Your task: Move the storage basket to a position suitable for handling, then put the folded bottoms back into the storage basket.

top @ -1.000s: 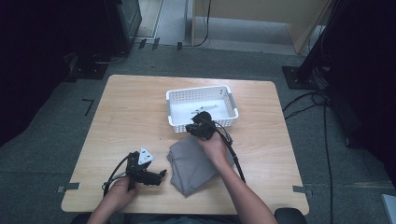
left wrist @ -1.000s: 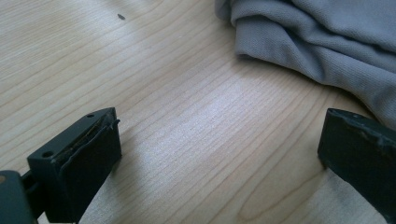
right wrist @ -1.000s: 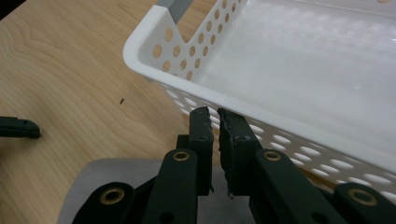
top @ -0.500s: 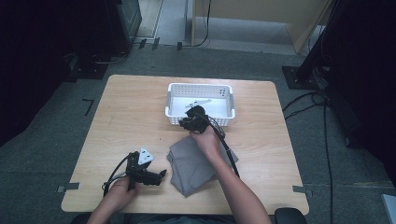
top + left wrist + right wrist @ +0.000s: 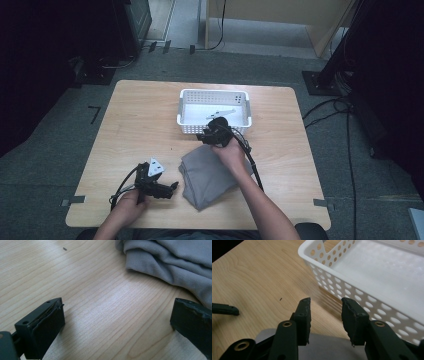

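Holding the right gripper [image 5: 206, 136] above the far edge of the grey cloth [image 5: 210, 176], I am seeing its jaws parted with nothing between them, their tips sitting just short of the white basket [image 5: 186, 106]. In the right gripper view the gripper [image 5: 325, 312] is looking over the perforated near wall of the basket [image 5: 352, 290] into a bare white floor, with grey cloth [image 5: 324, 347] lying under the jaws. The left gripper [image 5: 172, 186] is resting low on the table [image 5: 130, 120] just beside the near-left corner of the cloth, its jaws spread wide; in its own view the gripper [image 5: 117, 322] is framing bare wood, the folds of cloth [image 5: 175, 262] lying just beyond.

I am judging the cloth is meant for the basket. To do it well, I am thinking both grippers should be taking hold of opposite edges, biting through all the folded layers rather than one, then lifting together so nothing is dragging on the basket's rim
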`<state>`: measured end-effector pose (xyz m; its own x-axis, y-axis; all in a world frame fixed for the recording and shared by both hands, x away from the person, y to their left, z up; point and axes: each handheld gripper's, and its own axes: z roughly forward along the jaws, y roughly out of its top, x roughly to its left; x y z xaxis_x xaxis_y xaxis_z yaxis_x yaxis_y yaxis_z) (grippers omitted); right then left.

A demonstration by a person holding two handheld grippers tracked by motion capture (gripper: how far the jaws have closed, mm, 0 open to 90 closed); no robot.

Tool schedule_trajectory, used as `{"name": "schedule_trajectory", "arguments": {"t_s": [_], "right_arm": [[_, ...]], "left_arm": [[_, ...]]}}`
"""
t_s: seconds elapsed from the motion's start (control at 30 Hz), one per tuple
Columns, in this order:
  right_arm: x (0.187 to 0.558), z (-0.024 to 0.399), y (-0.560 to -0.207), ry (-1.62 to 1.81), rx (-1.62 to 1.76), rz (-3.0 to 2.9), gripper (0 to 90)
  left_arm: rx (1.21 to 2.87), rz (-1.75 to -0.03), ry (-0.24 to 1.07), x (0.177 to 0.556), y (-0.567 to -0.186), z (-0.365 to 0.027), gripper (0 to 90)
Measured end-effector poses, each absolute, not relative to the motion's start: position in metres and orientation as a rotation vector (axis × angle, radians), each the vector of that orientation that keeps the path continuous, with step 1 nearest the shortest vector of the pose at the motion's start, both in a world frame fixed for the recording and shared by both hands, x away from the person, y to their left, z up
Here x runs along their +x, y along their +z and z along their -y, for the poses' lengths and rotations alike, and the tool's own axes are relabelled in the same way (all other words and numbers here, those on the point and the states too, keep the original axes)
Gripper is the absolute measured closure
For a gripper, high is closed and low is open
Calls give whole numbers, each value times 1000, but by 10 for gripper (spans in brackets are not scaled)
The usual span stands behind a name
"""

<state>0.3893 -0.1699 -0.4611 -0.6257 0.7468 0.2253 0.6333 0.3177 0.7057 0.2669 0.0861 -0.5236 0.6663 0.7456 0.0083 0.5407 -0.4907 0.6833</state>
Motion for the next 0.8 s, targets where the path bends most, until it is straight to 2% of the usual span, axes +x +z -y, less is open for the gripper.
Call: {"name": "schedule_trajectory", "arguments": {"t_s": [0.8], "right_arm": [[352,226,-456,1209,1261,-2435,441]], "left_arm": [[2219,-988,401,267,-523,-86,0]]}}
